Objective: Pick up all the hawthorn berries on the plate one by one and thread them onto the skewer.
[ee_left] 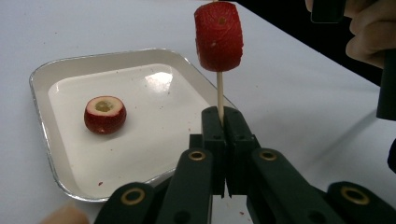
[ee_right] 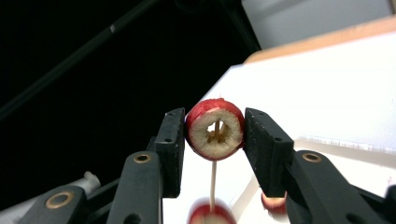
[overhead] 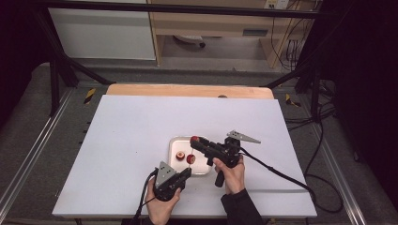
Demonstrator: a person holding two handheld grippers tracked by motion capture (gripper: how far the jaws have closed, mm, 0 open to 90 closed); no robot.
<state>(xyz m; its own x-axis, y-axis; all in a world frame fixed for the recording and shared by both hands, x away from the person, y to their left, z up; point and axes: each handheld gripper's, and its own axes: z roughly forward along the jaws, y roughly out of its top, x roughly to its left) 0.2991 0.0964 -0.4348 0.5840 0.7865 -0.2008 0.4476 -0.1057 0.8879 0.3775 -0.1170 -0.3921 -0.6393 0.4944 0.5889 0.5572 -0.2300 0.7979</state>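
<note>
My left gripper (ee_left: 223, 114) is shut on the lower end of a thin wooden skewer (ee_left: 219, 91), which it holds upright near the tray's front edge (overhead: 188, 170). One red cored fruit piece (ee_left: 218, 36) is threaded on the skewer (overhead: 190, 159). Above it, my right gripper (ee_right: 215, 133) is shut on a second red fruit ring (ee_right: 204, 135), and the skewer's tip shows inside the ring's hole. From above, that ring (overhead: 194, 139) sits at the right gripper's jaws over the tray. A third cored piece (ee_left: 105, 114) lies in the tray (overhead: 179, 155).
The small white tray (ee_left: 42, 116) with a metal rim sits mid-table on the white board (overhead: 131, 140). A wooden strip (overhead: 187, 90) runs along the board's far edge. Black cables (overhead: 281, 174) trail from the grippers toward the right side.
</note>
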